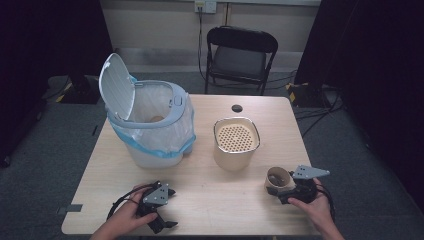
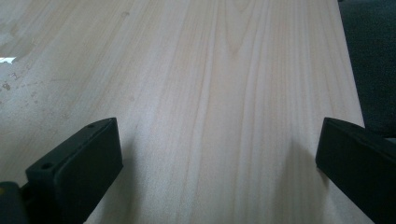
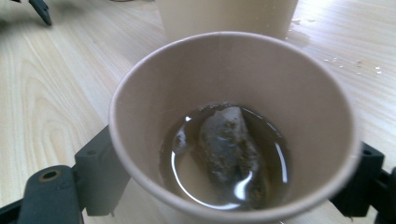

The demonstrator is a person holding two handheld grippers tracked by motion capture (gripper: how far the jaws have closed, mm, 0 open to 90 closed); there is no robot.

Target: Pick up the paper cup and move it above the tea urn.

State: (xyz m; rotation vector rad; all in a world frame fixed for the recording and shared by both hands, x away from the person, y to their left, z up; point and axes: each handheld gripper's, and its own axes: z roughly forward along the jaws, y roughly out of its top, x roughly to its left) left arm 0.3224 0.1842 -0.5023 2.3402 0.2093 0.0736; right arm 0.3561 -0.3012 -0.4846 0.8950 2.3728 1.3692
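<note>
The right gripper (image 1: 292, 189) jaws clasp the paper cup (image 3: 233, 126) (teabag inside) near the bench's front-right corner; the left gripper (image 1: 161, 207) jaws gape, idle.

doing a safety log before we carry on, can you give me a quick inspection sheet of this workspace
surface: pale wood table, a few water drops near the strainer container in the right gripper view
job's things: paper cup with a little liquid and a soggy tea bag; beige container with perforated strainer top; white bin, lid up, blue-edged liner
clutter: small dark round spot at the far edge of the table
grippers: right tongs shut on the paper cup; left tongs open, holding nothing, low over the table
cables: black cable at the left tongs; cables on the floor
surroundings: black folding chair, wall socket, dark curtains
</note>
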